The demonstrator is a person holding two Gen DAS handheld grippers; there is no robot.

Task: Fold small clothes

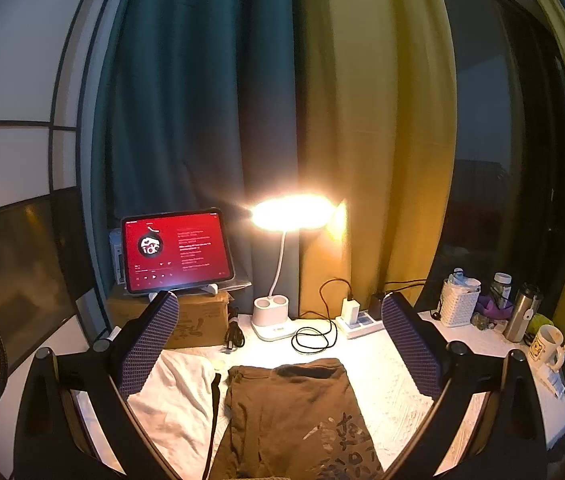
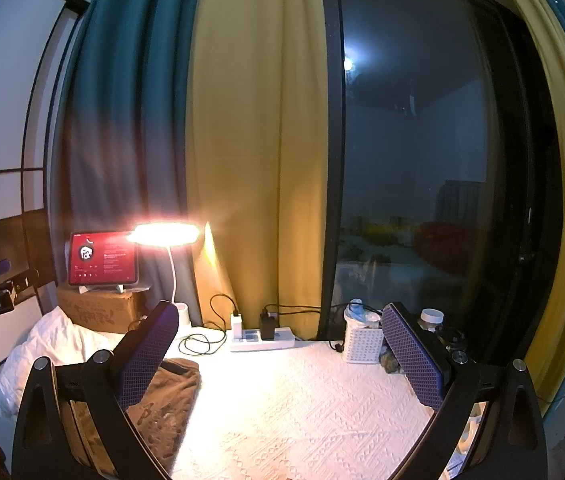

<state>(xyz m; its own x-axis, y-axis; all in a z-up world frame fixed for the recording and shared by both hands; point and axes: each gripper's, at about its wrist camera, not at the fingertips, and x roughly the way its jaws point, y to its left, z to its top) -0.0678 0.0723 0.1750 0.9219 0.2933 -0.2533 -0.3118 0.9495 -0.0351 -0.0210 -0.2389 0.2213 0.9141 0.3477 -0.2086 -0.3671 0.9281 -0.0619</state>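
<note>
The table, covered by a white textured cloth [image 2: 302, 392], is lit by a desk lamp [image 1: 290, 212] set at its far edge, presumably so the folding area is well lit. A brown printed garment [image 1: 294, 412] is laid flat on the cloth, apparently spread for folding; a white garment [image 1: 174, 396] is bunched just beside it on the left. The left gripper [image 1: 280, 342] is held above the brown garment, its jaws spread wide and nothing held. The right gripper [image 2: 280, 354] is held over bare cloth to the garment's right, likewise wide apart and empty, seemingly poised for a first grasp.
</note>
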